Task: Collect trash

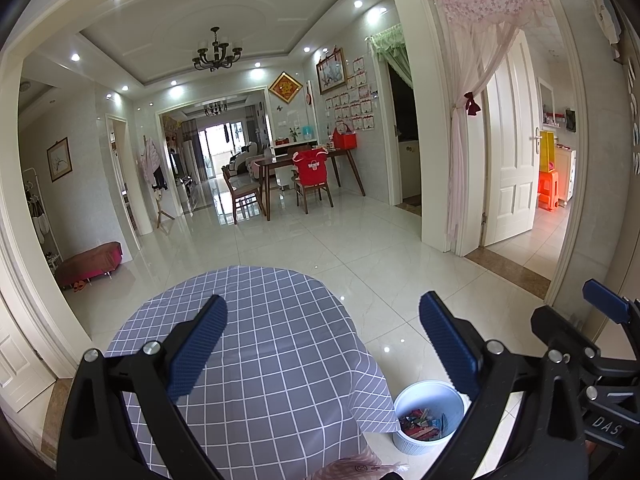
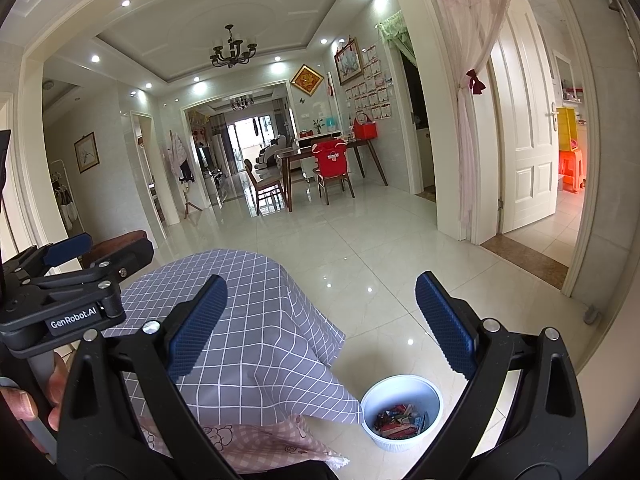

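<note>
"GenRobot.AI" stands in white letters on the black body of the left hand-held gripper [image 2: 60, 280], seen from the right wrist. In the left wrist view the right hand-held gripper [image 1: 600, 364] shows the partial letters "DAS".

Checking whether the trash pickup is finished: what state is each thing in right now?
Left hand-held gripper: open, empty.
Right hand-held gripper: open, empty.
White round plastic bin on the floor: upright, uncovered, colourful wrappers at the bottom.
Grey checked tablecloth: spread over the table, nothing on it.
White panelled door: open.
</note>
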The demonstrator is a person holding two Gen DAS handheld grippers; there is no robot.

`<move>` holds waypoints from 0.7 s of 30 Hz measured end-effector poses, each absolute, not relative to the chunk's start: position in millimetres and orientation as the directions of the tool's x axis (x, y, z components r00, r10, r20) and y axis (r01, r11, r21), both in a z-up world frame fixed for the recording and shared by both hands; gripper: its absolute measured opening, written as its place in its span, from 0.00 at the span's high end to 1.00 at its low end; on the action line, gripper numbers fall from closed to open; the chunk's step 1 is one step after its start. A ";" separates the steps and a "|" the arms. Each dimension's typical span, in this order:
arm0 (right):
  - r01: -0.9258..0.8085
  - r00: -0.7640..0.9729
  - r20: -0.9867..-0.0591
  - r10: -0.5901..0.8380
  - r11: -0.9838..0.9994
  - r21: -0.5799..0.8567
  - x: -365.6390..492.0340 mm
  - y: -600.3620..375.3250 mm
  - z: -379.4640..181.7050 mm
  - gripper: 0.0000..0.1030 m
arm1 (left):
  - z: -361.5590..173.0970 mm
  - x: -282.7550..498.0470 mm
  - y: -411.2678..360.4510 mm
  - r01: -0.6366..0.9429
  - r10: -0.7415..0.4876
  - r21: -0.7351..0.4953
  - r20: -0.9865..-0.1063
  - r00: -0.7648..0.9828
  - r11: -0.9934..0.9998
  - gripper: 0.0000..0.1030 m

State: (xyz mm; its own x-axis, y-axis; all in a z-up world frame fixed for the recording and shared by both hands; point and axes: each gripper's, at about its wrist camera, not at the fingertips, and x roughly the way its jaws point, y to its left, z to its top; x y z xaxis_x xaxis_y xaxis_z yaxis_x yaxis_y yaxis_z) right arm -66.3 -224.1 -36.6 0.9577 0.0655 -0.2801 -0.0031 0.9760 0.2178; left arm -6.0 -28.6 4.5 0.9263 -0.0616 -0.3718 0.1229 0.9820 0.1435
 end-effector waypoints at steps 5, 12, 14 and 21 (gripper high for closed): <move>-0.002 0.958 -0.280 0.065 0.976 0.217 -66.2 -224.1 -35.9 0.10 | 6.0 -6.1 -29.1 0.124 -0.062 0.144 -0.371 0.926 0.982 0.08; -0.002 0.957 -0.283 0.065 0.976 0.218 -65.8 -223.2 -36.3 0.10 | 0.7 -5.4 -27.6 0.125 -0.063 0.143 -0.376 0.925 0.982 0.08; -0.002 0.957 -0.283 0.065 0.976 0.218 -66.6 -221.3 -37.1 0.10 | -3.1 -5.3 -25.8 0.125 -0.062 0.144 -0.378 0.924 0.982 0.08; 0.001 0.955 -0.288 0.064 0.976 0.220 -68.4 -221.0 -41.3 0.09 | -1.9 -4.7 -26.0 0.127 -0.064 0.143 -0.380 0.923 0.982 0.08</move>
